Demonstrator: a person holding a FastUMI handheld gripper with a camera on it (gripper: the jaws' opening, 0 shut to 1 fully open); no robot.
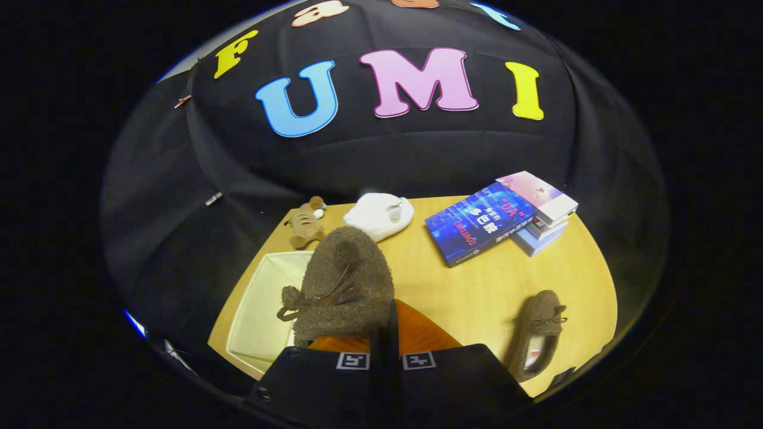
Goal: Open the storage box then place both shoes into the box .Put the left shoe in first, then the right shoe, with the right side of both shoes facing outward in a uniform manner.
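Observation:
A brown fuzzy shoe (pixel 346 286) with a small bow hangs in the air, toe pointing away, just ahead of my fingers. My gripper (pixel 384 357) is shut on its heel end, the two fingers pressed close together on the shoe's rim. Below and left of the held shoe lies the open cream storage box (pixel 256 316), its inside bare where it shows. An orange lid or panel (pixel 417 333) shows right under the shoe. The second brown shoe (pixel 536 333) rests on the wooden table to the right, toe pointing away.
On the wooden table (pixel 477 286), beyond the shoe, sit a small brown plush toy (pixel 305 223) and a white plush (pixel 380 215). A stack of books (pixel 501 220) lies at the far right. The black cloth wall stands behind the table.

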